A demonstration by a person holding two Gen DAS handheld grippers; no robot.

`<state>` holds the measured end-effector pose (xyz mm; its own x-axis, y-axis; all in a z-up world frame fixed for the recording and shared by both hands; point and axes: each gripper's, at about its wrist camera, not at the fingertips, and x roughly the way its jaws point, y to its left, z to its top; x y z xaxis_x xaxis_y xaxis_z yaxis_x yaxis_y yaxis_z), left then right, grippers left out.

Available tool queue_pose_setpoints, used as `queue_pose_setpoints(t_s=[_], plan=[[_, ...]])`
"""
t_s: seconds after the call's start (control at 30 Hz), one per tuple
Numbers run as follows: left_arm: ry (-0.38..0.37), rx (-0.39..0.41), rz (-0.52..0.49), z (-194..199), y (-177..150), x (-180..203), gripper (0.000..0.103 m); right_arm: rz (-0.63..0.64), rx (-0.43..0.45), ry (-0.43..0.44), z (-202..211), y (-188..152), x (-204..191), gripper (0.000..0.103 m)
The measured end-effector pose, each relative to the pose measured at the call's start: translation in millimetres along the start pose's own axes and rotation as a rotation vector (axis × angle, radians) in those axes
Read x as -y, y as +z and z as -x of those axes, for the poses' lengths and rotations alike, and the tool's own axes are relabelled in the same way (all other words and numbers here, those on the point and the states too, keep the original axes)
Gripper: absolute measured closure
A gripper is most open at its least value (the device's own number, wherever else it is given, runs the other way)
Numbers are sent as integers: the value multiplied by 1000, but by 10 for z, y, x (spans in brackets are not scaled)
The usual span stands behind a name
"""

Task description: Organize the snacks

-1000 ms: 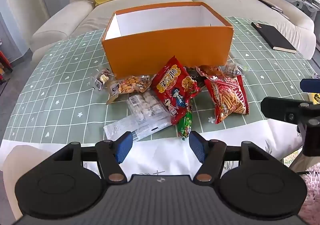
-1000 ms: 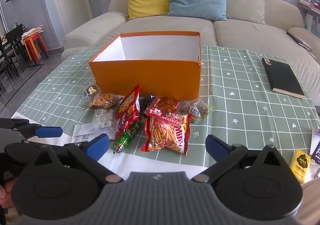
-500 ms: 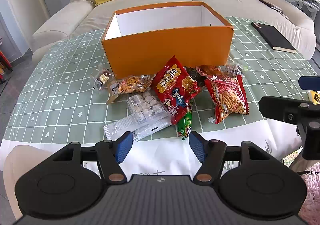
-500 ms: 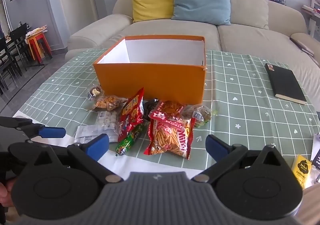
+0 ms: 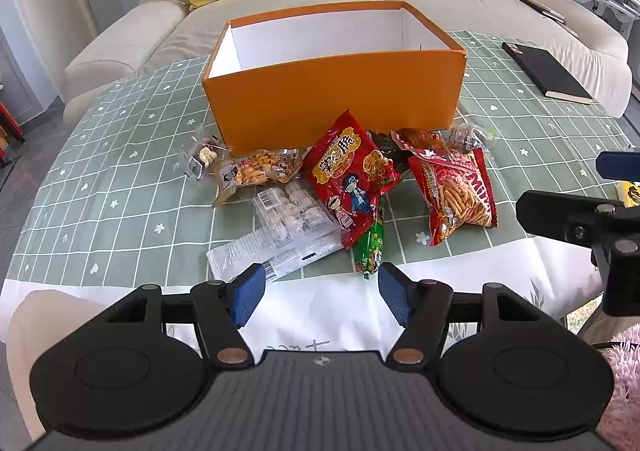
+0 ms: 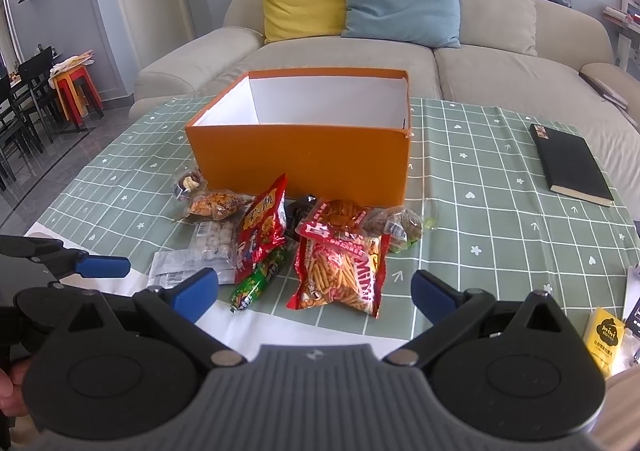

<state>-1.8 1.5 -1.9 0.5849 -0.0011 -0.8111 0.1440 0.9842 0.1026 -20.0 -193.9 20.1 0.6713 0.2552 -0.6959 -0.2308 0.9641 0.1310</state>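
A: How are the two grippers being held?

B: The left gripper (image 5: 318, 293) is being held with its blue pads spread apart and nothing between them, above the near white edge of the table. The right gripper (image 6: 314, 291) is likewise being kept wide apart and empty.

A: Where are the snacks being kept?

B: A heap is being left on the green checked tablecloth (image 5: 120, 187), just near of the orange box (image 5: 332, 91), whose white inside is being shown with nothing visible in it. A red cartoon bag (image 5: 352, 187) is being propped at the middle, a red stick-snack bag (image 6: 340, 271) is lying to its right, a green sausage (image 5: 370, 247) is lying between them, and a clear tray of pale sweets (image 5: 292, 211) is resting to the left.

A: Anything else?

B: A black notebook (image 6: 572, 163) is being left far right, well apart from the heap.
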Motion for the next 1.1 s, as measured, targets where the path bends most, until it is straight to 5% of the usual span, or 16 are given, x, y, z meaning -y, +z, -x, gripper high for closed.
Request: queue_pose_setpoints(t_s=[1.1], plan=[[0, -10, 3, -12, -44, 4, 27, -13, -40, -43, -57, -13, 22, 4]])
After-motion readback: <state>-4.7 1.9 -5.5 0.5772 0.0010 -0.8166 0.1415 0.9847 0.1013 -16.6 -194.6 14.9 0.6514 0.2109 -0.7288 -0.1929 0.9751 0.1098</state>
